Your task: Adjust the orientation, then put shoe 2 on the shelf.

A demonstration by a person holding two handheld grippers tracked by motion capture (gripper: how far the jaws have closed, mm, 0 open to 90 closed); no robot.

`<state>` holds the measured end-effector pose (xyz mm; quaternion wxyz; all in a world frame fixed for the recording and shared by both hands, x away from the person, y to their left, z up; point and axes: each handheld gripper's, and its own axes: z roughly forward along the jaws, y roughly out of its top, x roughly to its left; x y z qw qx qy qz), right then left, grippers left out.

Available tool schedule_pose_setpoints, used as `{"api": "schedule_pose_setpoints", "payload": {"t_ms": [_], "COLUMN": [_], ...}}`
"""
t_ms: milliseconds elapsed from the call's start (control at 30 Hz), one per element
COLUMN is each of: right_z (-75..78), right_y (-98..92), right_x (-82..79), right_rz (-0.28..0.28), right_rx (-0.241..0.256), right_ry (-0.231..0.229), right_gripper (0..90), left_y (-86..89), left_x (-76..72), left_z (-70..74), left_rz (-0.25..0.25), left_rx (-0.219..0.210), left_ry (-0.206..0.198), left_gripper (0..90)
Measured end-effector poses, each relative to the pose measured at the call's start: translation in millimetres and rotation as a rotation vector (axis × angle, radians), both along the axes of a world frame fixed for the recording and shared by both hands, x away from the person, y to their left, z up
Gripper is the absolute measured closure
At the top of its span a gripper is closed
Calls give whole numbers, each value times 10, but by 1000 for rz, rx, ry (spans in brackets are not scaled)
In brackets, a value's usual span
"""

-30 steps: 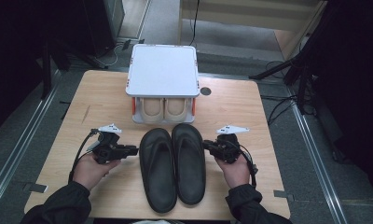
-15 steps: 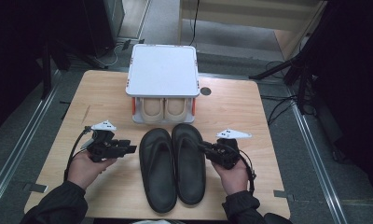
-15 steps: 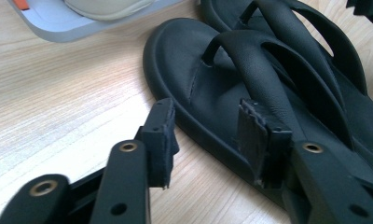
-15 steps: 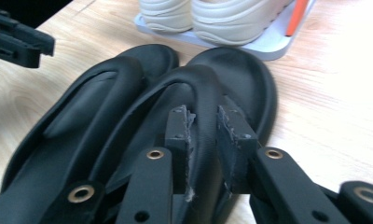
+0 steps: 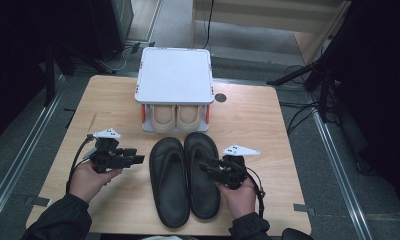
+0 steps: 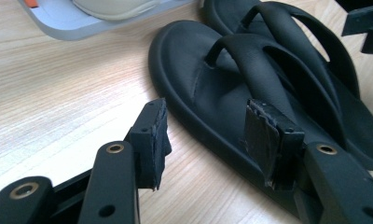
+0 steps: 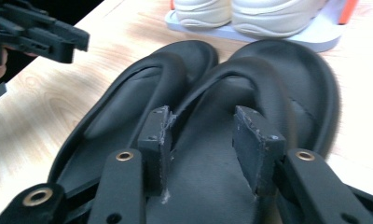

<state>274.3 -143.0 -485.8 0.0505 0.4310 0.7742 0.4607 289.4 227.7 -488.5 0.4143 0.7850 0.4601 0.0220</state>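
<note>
At the near edge of the bench (image 5: 268, 120), the person's two hands come in from below, each holding a gripper. The right gripper (image 5: 208, 167) sits over the inner side of the right sandal (image 5: 202, 175); in the right gripper view its jaws stand apart above that sandal's footbed, with the strap rising just ahead of them, and nothing is clamped between them. The left gripper (image 5: 138, 159) is held just left of the left sandal (image 5: 169, 182), its tips near the sandal's outer rim but apart from it; in the left gripper view its jaws are also apart, one over bare wood and the other in front of the sandal's edge, holding nothing. The two black sandals lie side by side in the middle of the near half of the bench, soles down, touching along their inner edges, toes pointing away from the person and heels near the front edge. Their thong straps arch up from the toe end and split toward both sides. Just beyond the toes stands a small grey rack (image 5: 174, 75) with a flat pale top and orange posts at its sides; a pair of cream shoes (image 5: 170, 116) sits on its lower level, toes facing the person. To the right of the rack a small dark round hole (image 5: 220, 97) marks the wood. Farther off are the floor and dark furniture.
</note>
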Motion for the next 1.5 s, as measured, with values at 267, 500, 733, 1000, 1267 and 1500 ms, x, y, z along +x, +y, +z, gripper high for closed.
{"api": "schedule_pose_setpoints", "payload": {"t_ms": [267, 500, 733, 1000, 1267, 1500], "right_z": [-42, -73, -97, -138, -220, -324], "right_y": [139, 260, 366, 462, 553, 653], "right_x": [-54, -86, -75, -82, -54, -32], "right_rz": [14, 9, 7, 4, -6, -9], "right_rx": [-17, -23, -32, -51, -83, -127], "right_ry": [4, 0, 7, 14, 19, 37], "right_gripper": [527, 442, 422, 390, 389, 430], "left_y": [8, -5, -1, -11, -15, -20], "left_x": [4, 2, 9, 4, 10, 14], "left_z": [-4, -8, -16, -15, -24, -28], "left_rz": [8, 7, 9, 9, 5, 4], "left_rx": [4, 11, 16, 18, 17, 22], "left_ry": [-4, -4, -1, -3, 0, 1], "left_gripper": [490, 488, 488, 488, 487, 487]}}
